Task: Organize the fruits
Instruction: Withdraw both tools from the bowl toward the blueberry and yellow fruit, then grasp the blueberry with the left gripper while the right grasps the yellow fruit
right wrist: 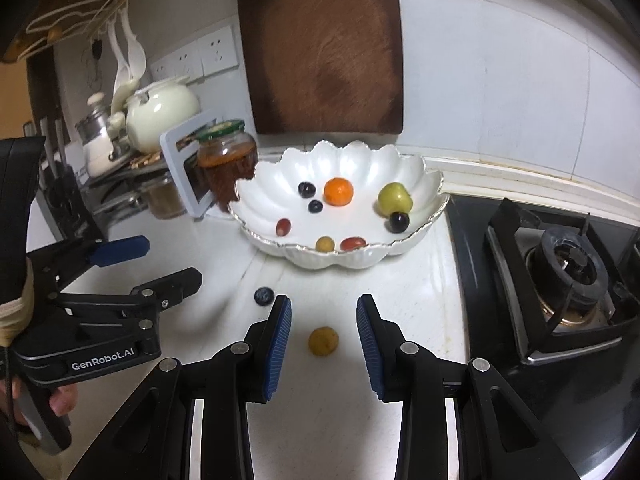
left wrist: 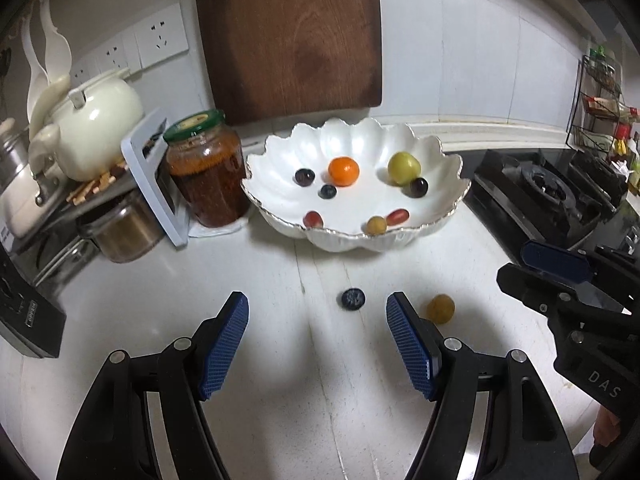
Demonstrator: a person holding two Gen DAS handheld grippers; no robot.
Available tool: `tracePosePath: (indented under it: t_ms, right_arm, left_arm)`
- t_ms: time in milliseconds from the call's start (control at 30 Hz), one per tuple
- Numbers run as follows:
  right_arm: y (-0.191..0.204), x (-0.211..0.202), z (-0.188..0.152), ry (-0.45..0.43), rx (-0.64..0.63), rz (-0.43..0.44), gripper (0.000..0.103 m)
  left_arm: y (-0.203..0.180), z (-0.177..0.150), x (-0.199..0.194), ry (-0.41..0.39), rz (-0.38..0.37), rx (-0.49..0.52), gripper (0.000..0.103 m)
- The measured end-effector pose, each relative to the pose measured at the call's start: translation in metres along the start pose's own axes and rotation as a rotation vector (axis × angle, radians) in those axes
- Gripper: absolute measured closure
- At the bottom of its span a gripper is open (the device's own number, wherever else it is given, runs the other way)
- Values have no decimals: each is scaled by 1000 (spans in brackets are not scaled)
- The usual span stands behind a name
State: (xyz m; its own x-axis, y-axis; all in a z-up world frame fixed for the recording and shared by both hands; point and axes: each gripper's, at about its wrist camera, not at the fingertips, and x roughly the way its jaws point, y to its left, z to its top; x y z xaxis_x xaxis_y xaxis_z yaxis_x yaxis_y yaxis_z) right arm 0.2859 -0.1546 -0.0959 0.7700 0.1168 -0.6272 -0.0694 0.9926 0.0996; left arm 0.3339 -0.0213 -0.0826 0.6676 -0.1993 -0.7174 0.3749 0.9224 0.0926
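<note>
A white scalloped bowl (left wrist: 352, 236) (right wrist: 332, 260) stands on the white counter. It holds a small orange (left wrist: 343, 171), a green fruit (left wrist: 404, 167) and several grapes and berries. A blueberry (left wrist: 353, 299) (right wrist: 264, 296) lies loose on the counter, just ahead of my left gripper (left wrist: 318, 312) (right wrist: 168, 264), whose jaws are open and empty. A yellow grape (right wrist: 323, 341) (left wrist: 440, 309) lies between the pads of my right gripper (right wrist: 324, 308) (left wrist: 516, 266). That gripper is open, with a gap showing on each side of the grape.
A green-lidded jar (left wrist: 206, 168) and a tilted white frame (left wrist: 154, 176) stand left of the bowl, with a cream teapot (left wrist: 96, 120) behind. A wooden cutting board (left wrist: 288, 36) leans on the tiled wall. A black gas stove (right wrist: 560, 276) fills the right side.
</note>
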Motion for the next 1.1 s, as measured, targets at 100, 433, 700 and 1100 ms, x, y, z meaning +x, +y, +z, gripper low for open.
tracePosePath:
  t_ms: [100,433,700,1100]
  right_arm:
    - [1,5,-4,7,-3,7,67]
    - [6,28,-19,49,-16,7,67]
    - [5,47,-27,91,-5,16,67]
    - [-1,70,-31,129,18,17,67]
  left_arm:
    - [0,-5,4,-11,-15,15,32]
    - [-1,-13,28,-16,-45,57,32]
    - [-4,-13,53,2,-79,74,34]
    - [-8,-13,83,62,-128,69,47]
